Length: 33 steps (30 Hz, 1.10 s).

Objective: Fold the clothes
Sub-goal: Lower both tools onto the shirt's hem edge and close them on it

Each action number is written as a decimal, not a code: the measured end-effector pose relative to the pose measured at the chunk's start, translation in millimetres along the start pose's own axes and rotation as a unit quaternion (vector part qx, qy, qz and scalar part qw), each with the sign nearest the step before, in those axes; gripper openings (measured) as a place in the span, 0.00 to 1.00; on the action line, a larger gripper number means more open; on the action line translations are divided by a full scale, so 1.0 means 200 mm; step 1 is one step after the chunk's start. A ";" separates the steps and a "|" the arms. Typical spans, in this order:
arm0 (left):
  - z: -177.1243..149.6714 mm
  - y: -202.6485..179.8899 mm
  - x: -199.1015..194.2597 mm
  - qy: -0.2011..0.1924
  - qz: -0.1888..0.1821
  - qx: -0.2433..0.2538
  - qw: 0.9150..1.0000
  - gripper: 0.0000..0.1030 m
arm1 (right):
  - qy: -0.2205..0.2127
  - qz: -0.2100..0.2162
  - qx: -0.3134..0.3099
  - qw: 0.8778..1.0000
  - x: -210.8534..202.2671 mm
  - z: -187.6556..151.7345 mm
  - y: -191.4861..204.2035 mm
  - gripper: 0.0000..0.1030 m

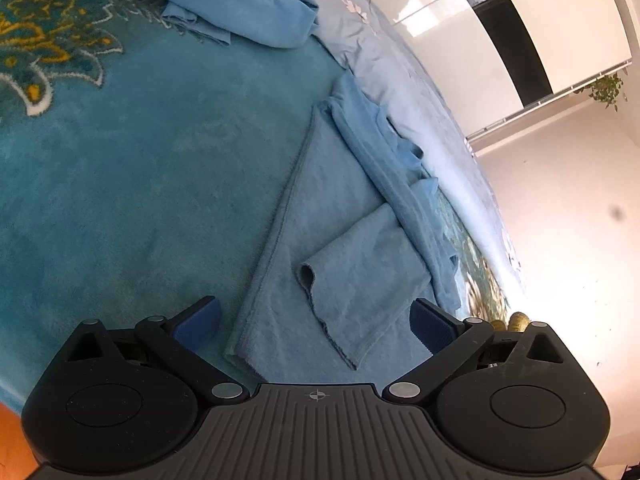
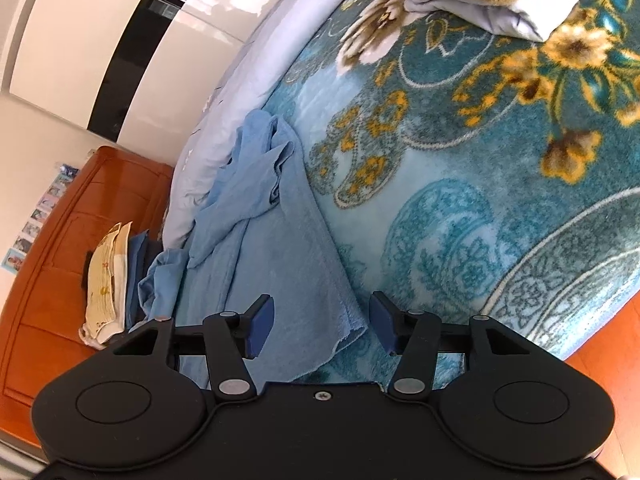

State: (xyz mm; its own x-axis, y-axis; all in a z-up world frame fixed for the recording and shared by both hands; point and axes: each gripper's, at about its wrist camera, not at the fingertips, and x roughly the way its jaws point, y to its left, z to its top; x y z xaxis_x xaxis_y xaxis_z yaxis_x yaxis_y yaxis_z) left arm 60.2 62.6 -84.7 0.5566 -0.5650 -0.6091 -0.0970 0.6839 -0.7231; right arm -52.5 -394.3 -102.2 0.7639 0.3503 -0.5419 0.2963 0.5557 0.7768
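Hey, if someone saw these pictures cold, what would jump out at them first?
Probably the teal blanket with gold flowers covering the bed. Then the light blue garment, partly folded, lying just ahead of the open left gripper. Its corner also lies between the pads of the open right gripper.

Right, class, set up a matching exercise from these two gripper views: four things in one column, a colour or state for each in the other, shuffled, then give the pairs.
Things:
1. garment
2. blanket
3. cabinet
4. left gripper

Descriptions:
A. glossy orange-brown wood
B. teal with yellow flowers
C. plain light blue, partly folded
D. open, pads clear of the cloth

Pairs: 1-C, 2-B, 3-A, 4-D
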 end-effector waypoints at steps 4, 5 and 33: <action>-0.01 0.00 0.00 0.012 0.003 0.004 1.000 0.96 | 0.002 0.011 0.021 1.000 0.00 0.00 -0.04 0.45; -0.01 0.00 0.01 0.014 0.004 0.007 1.000 0.96 | 0.002 0.012 0.027 1.000 0.00 0.00 -0.05 0.42; -0.07 0.15 0.00 0.009 -0.012 -0.091 0.996 0.04 | 0.005 0.009 0.075 0.997 0.04 -0.02 -0.12 0.06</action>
State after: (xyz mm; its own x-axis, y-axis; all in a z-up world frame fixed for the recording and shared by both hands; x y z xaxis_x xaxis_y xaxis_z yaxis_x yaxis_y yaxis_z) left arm 45.7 76.4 -112.0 0.5454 -0.5894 -0.5960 -0.2324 0.5768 -0.7831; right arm -56.5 -402.5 -126.1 0.7642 0.3670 -0.5304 0.3655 0.4311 0.8250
